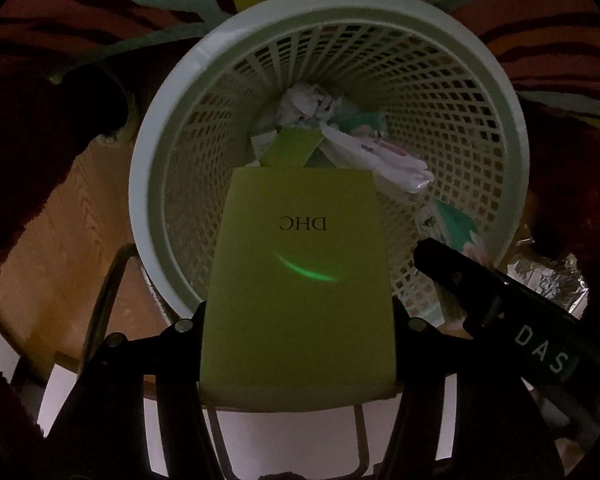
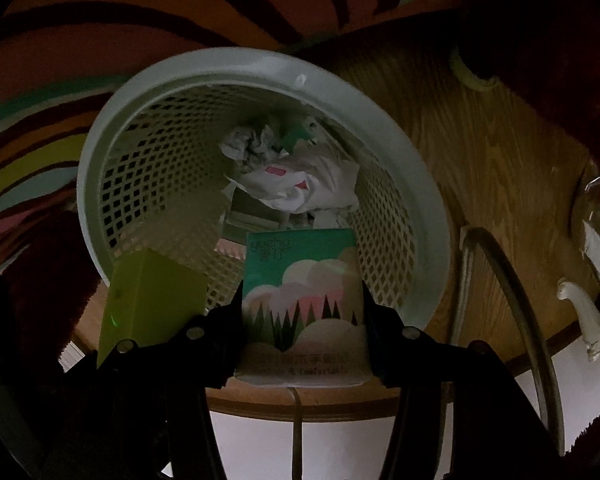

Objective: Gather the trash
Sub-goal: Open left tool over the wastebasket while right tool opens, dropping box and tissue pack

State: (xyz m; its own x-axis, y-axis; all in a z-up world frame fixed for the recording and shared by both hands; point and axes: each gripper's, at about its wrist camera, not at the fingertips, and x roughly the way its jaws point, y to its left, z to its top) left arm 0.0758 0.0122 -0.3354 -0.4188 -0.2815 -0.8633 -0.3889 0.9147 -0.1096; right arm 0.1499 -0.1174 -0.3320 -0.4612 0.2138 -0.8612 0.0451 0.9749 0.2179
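My left gripper [image 1: 300, 322] is shut on a lime-green DHC box [image 1: 300, 280] and holds it over the mouth of a white mesh waste basket [image 1: 164, 168]. My right gripper [image 2: 302, 316] is shut on a teal tissue pack [image 2: 304, 280] printed with clouds and trees, held over the same basket [image 2: 420, 176]. The green box also shows at the lower left of the right wrist view [image 2: 148, 300]. The right gripper's black body [image 1: 500, 312] shows in the left wrist view. Crumpled paper and wrappers [image 1: 320, 108] lie in the basket's bottom.
The basket stands on a round wooden table [image 2: 500, 168] above a striped colourful rug [image 2: 100, 40]. Crumpled foil [image 1: 548, 280] lies on the table right of the basket. A metal chair frame [image 2: 512, 280] curves beside the table. A dark red fuzzy mass [image 1: 28, 152] is at left.
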